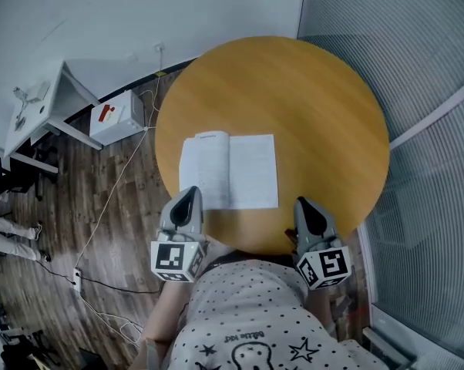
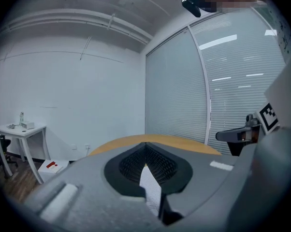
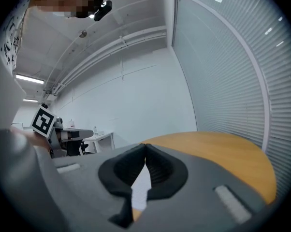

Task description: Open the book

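The book [image 1: 230,169] lies open and flat on the round wooden table [image 1: 317,91], its white pages facing up. My left gripper [image 1: 189,196] hovers at the near edge of the table, just off the book's lower left corner, its jaws shut with nothing between them. My right gripper [image 1: 304,205] hangs over the near edge to the right of the book, also shut and empty. In the left gripper view the left gripper [image 2: 145,146] has its pads meeting, with white page showing below them. The right gripper view shows the same for the right gripper [image 3: 145,146].
A white box with a red label [image 1: 115,117] and a small white side table [image 1: 38,116] stand on the wooden floor to the left, with cables [image 1: 101,214] trailing there. Slatted glass walls [image 1: 425,75] curve round the right side. A person's legs [image 1: 8,237] show at the far left.
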### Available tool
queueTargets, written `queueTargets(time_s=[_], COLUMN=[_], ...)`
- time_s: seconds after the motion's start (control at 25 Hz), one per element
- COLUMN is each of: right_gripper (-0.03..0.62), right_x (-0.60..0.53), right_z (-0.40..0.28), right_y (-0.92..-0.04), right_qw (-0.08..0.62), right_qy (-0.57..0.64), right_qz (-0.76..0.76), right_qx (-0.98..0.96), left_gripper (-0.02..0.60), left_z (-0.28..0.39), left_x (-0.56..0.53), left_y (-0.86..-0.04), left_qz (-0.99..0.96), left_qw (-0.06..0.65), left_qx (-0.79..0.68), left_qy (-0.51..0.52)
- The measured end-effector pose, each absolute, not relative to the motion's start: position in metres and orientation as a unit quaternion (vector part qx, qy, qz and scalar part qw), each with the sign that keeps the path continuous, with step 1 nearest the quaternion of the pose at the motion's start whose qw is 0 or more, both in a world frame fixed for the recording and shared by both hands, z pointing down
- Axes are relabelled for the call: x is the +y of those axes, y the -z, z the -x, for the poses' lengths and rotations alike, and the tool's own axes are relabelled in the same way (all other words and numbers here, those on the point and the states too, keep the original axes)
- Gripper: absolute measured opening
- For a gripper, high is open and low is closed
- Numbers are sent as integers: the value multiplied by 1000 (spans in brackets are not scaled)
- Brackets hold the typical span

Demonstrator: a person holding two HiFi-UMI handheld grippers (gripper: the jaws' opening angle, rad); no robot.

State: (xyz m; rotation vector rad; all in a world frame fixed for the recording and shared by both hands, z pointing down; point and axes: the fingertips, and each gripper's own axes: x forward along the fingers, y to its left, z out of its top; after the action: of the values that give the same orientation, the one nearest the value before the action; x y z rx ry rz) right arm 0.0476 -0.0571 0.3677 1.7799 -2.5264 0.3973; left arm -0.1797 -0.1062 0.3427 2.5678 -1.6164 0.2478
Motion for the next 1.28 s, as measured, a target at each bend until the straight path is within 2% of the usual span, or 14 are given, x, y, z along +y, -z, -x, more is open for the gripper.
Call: queueTargets(time_s=[0.24,0.72,1.28], right_gripper=[5,5,5], right_x=[-58,-49,-45], right_z=[-61,-87,-89], right_y=[-371,-340,-383], right_qw=[17,5,39], right_qy=[-128,-125,-132], right_qz=[-581,-600,-590], right_qx=[-803,-790,-795], left_gripper=[9,9,9], left_z=[159,134,149], left_x=[-94,-82,-80], left_y=[-325,-302,-331], left_qz=[-857,-864,-852], left_qw=[8,32,43], left_qx=[-505,-493,-511], left_qy=[-103,-97,-107])
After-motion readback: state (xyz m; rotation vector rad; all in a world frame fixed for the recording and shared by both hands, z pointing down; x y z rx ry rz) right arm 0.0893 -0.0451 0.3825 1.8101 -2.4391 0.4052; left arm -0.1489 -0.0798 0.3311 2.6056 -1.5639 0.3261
